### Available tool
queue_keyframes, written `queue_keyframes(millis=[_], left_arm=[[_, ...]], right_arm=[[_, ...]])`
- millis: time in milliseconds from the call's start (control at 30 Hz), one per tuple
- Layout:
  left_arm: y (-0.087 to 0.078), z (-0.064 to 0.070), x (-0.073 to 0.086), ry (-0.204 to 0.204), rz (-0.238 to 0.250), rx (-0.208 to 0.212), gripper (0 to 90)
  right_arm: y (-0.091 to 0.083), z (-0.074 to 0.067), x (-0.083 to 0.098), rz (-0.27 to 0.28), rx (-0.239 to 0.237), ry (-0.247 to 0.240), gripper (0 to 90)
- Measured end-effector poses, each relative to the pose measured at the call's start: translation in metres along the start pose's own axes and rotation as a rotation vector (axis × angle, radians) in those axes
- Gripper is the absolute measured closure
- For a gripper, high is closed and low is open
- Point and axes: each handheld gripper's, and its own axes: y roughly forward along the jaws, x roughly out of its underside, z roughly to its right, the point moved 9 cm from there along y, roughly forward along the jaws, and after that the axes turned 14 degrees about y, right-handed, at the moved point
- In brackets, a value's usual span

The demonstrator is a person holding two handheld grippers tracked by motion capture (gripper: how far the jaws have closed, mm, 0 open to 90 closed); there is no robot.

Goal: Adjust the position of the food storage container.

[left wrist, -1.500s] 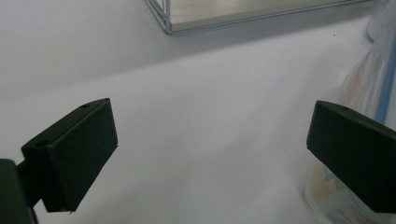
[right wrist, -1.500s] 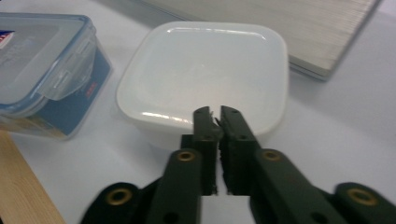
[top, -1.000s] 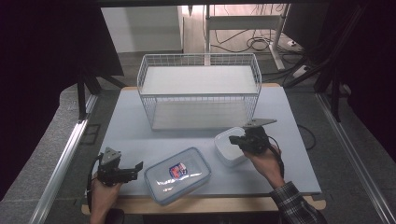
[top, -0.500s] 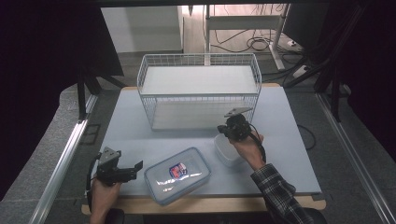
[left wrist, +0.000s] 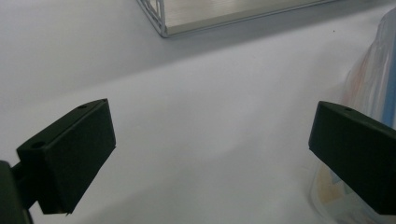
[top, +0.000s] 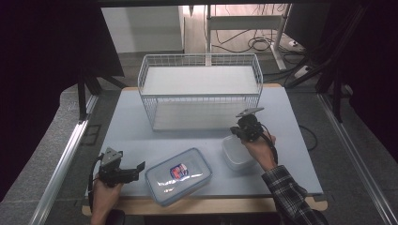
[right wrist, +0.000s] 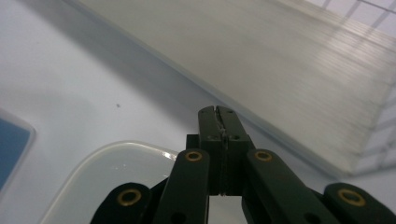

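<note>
On the table I count one wire basket (top: 201,89), one lidded box (top: 178,175), one open tub (top: 236,153), the left gripper (top: 141,166) gaping empty, the right gripper (top: 233,131) pinched together over that tub.

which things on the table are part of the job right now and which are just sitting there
In the job: small tub, right gripper shut above its rim.
Sitting by: lidded box, wire basket, left gripper open beside the box.
</note>
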Motion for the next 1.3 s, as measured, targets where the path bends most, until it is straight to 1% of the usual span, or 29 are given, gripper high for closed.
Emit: queue_keyframes(millis=[67,167,200,233,300,333,400,433,500,600,667,700,767,800,833,867,900,933,967,1000,1033,1100,1167,1300], left_arm=[[0.0,0.001,0.0,-0.002,0.001,0.004,0.6],[0.0,0.002,-0.001,0.005,-0.001,0.005,0.6],[0.0,0.003,-0.001,0.009,-0.005,0.006,0.6],[0.001,0.004,-0.001,0.011,-0.007,0.007,0.6],[0.001,0.004,-0.001,0.019,-0.015,0.003,0.6],[0.002,0.004,-0.001,0.021,-0.018,0.001,0.6],[0.002,0.004,-0.001,0.015,-0.021,-0.003,0.6],[0.001,0.004,-0.001,0.012,-0.02,-0.001,0.6],[0.001,0.004,-0.001,0.007,-0.016,0.002,0.6],[0.001,0.005,-0.002,0.011,-0.021,0.002,0.6],[0.002,0.006,-0.001,0.013,-0.027,0.002,0.6],[0.002,0.006,-0.001,0.014,-0.029,0.002,0.6],[0.002,0.006,0.0,0.019,-0.036,-0.002,0.6],[0.002,0.005,0.0,0.019,-0.038,-0.004,0.6],[0.002,0.005,0.0,0.018,-0.039,-0.005,0.6],[0.002,0.005,0.0,0.016,-0.039,-0.005,0.6],[0.002,0.005,0.0,0.016,-0.039,-0.006,0.6],[0.002,0.005,0.001,0.016,-0.041,-0.007,0.6],[0.002,0.005,0.001,0.016,-0.043,-0.008,0.7],[0.003,0.005,0.001,0.016,-0.044,-0.008,0.7],[0.003,0.005,0.001,0.017,-0.046,-0.009,0.7],[0.003,0.005,0.001,0.021,-0.046,-0.009,0.8],[0.003,0.005,0.001,0.024,-0.054,-0.012,1.4],[0.003,0.004,0.004,0.023,-0.077,-0.018,1.9]], right_arm=[[-0.008,0.008,0.006,0.008,0.013,0.007,89.6],[-0.019,0.022,0.016,0.02,0.036,0.031,89.6],[-0.022,0.025,0.019,0.026,0.036,0.046,89.6],[-0.026,0.028,0.021,0.035,0.034,0.048,89.6],[-0.035,0.025,0.021,0.079,0.006,0.053,89.5],[-0.04,0.021,0.021,0.098,-0.019,0.058,89.4],[-0.048,0.008,0.022,0.125,-0.074,0.056,89.4],[-0.051,0.001,0.025,0.12,-0.094,0.048,89.4],[-0.052,-0.016,0.03,0.102,-0.127,0.015,89.4],[-0.05,-0.04,0.039,0.07,-0.172,-0.03,89.3],[-0.047,-0.054,0.045,0.044,-0.188,-0.055,89.1],[-0.044,-0.061,0.049,0.028,-0.189,-0.079,89.1],[-0.038,-0.067,0.054,-0.001,-0.172,-0.11,89.0],[-0.035,-0.068,0.055,-0.009,-0.163,-0.119,89.0],[-0.033,-0.067,0.056,-0.018,-0.142,-0.124,89.1],[-0.031,-0.066,0.057,-0.02,-0.133,-0.129,89.5],[-0.031,-0.066,0.057,-0.02,-0.14,-0.117,89.5],[-0.031,-0.064,0.056,-0.02,-0.137,-0.113,89.5],[-0.031,-0.061,0.056,-0.013,-0.112,-0.122,89.5],[-0.032,-0.057,0.055,-0.006,-0.089,-0.125,89.5],[-0.032,-0.053,0.055,-0.004,-0.077,-0.116,89.6],[-0.035,-0.043,0.054,0.004,-0.063,-0.089,89.5],[-0.038,-0.032,0.054,0.011,-0.039,-0.071,89.5],[-0.045,-0.012,0.056,0.016,-0.012,-0.04,89.5]])
